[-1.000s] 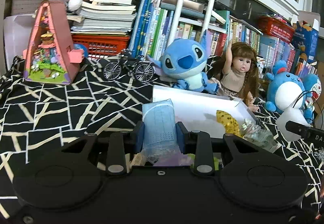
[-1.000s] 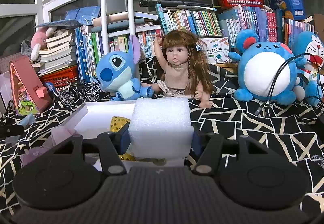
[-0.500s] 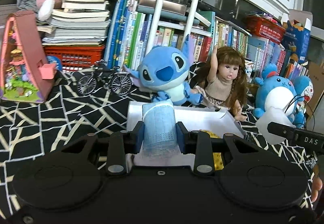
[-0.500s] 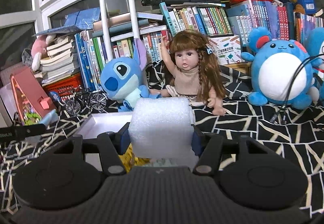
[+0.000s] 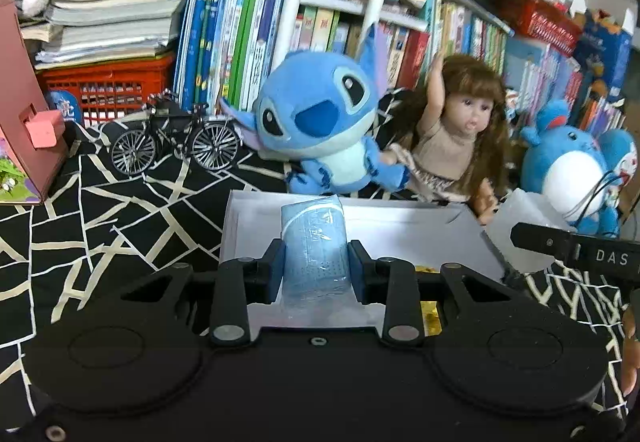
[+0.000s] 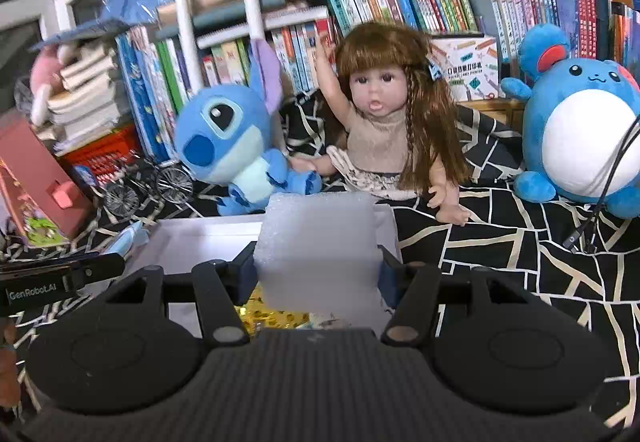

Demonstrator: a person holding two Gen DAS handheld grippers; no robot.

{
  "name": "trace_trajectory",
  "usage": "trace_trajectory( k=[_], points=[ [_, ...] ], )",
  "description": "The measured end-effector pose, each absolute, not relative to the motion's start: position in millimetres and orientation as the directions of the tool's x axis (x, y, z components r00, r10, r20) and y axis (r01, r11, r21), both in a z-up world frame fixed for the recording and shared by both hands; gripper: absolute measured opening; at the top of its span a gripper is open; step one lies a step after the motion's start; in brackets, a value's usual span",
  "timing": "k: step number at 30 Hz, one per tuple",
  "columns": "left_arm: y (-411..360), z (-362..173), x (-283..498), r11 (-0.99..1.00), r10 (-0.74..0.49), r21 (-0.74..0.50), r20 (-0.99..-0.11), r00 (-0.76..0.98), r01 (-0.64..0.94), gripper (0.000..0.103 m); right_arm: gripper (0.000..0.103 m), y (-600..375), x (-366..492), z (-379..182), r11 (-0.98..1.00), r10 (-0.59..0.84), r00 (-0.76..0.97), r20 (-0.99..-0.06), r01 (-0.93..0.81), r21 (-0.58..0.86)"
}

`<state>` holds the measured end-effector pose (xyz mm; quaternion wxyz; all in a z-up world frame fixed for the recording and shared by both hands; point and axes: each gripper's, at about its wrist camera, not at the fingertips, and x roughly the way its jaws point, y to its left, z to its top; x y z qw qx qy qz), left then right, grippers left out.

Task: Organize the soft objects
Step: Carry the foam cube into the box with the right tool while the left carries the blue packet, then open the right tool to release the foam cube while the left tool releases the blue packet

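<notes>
My left gripper (image 5: 316, 266) is shut on a pack of blue face masks (image 5: 313, 242) in clear wrap, held above the near left part of a white box (image 5: 400, 230). My right gripper (image 6: 316, 274) is shut on a white foam block (image 6: 316, 250), held over the same white box (image 6: 188, 242). The foam block (image 5: 520, 218) and the right gripper's finger show at the right of the left wrist view. The mask pack (image 6: 128, 240) shows at the left of the right wrist view. Gold foil (image 6: 272, 316) lies in the box under the right gripper.
A blue Stitch plush (image 5: 320, 122), a long-haired doll (image 5: 456, 138) and a round blue plush (image 5: 572, 174) sit behind the box on a black and white cloth (image 5: 120, 210). A model bicycle (image 5: 176, 142), a pink toy house (image 5: 24, 122), a red basket and book rows stand further back.
Both grippers have moved forward toward the box and toys, which now look larger. The left gripper has swung right, so the box sits straight ahead. Both grips are unchanged.
</notes>
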<state>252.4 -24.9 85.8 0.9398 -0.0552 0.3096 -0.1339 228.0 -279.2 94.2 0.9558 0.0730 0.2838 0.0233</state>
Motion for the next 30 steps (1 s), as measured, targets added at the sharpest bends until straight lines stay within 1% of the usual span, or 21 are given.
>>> trace_trajectory(
  k=[13, 20, 23, 30],
  points=[
    [-36, 55, 278, 0.974, -0.228, -0.131, -0.632, 0.741, 0.187, 0.032, 0.063, -278, 262, 65, 0.987, 0.078, 0.785, -0.615, 0.024, 0.156],
    [-37, 48, 282, 0.977, -0.214, -0.126, -0.657, 0.723, 0.175, 0.032, 0.063, -273, 272, 56, 0.988, 0.081, 0.769, -0.634, 0.02, 0.15],
    [-40, 44, 286, 0.98, -0.195, -0.109, -0.685, 0.702, 0.166, 0.032, 0.063, -270, 274, 51, 0.99, 0.079, 0.76, -0.645, 0.018, 0.142],
    [-42, 37, 291, 0.982, -0.185, -0.115, -0.717, 0.672, 0.149, 0.033, 0.062, -269, 275, 45, 0.991, 0.078, 0.753, -0.654, 0.013, 0.133]
  ],
)
